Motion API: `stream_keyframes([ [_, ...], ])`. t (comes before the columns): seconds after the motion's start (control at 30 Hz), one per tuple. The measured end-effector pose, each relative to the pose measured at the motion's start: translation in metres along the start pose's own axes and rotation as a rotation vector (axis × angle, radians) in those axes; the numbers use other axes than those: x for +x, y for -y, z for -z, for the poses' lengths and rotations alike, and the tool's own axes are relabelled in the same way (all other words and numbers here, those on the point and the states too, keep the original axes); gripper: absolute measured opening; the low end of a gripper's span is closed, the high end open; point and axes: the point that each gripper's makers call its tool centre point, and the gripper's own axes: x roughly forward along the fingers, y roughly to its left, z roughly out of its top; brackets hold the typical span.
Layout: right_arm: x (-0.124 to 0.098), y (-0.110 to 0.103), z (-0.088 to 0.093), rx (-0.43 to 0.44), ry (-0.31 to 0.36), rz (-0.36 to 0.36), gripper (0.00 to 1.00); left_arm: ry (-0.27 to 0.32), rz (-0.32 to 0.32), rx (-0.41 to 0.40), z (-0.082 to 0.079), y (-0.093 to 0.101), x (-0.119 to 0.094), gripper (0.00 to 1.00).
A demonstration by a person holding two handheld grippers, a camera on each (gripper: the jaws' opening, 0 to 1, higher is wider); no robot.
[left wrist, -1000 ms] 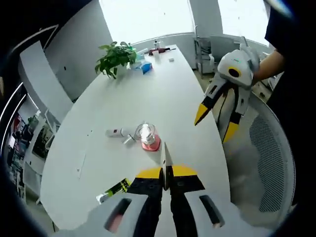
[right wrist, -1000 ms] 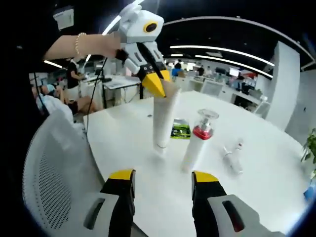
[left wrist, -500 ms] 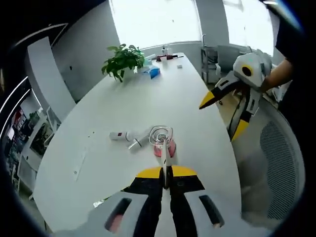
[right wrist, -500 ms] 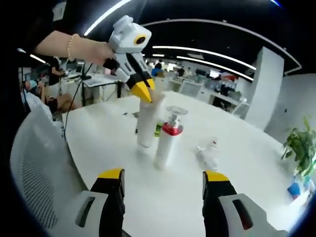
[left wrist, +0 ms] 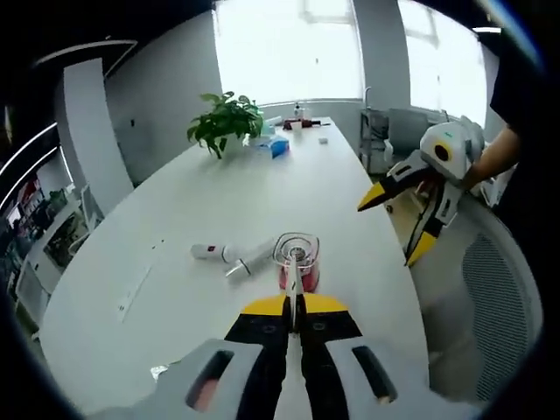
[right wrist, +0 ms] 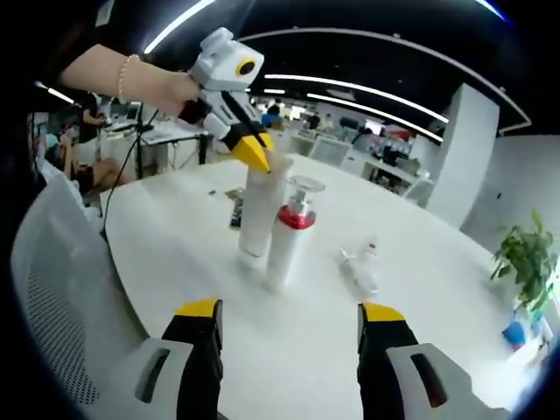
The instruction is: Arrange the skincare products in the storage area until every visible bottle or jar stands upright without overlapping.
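Left tool (right wrist: 254,155) is clamping the tall white plastic tube's (right wrist: 255,214) top, steadying it upright on the white tabletop (right wrist: 332,315) beside the red-collared white pump bottle (right wrist: 289,241); right tool (right wrist: 287,337) is hanging released nearby, holding nothing.

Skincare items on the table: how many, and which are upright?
4. White tube upright, its top pinched by the left gripper; pump bottle upright beside it; two small bottles lying flat beyond. More may be hidden behind these.

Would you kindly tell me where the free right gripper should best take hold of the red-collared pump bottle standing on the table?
Probably mid-body, below the red collar, approaching level from the near side. The pump bottle stands upright with a straight, narrow body; the tube held by the left gripper crowds its far-left side.
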Motion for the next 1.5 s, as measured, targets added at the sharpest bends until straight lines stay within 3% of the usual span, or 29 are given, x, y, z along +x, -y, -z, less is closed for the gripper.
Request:
stream_keyframes([
  [0.27,0.002,-0.001,0.004,-0.018,-0.020,-0.002,0.58,0.082,0.007,-0.085,0.000,-0.004,-0.003,0.07],
  [0.4,0.004,-0.002,0.006,-0.023,-0.028,-0.006,0.57,0.095,0.015,-0.096,-0.003,0.001,-0.002,0.07],
  [0.87,0.004,-0.003,0.009,-0.031,-0.043,-0.011,0.57,0.090,0.033,-0.118,-0.006,0.009,-0.002,0.09],
  [1.37,0.005,-0.004,0.011,-0.034,-0.049,-0.015,0.58,0.076,0.033,-0.132,-0.003,0.004,-0.006,0.09],
  [1.5,0.005,-0.004,0.010,-0.036,-0.051,-0.017,0.58,0.121,0.030,-0.153,-0.010,-0.007,-0.011,0.09],
])
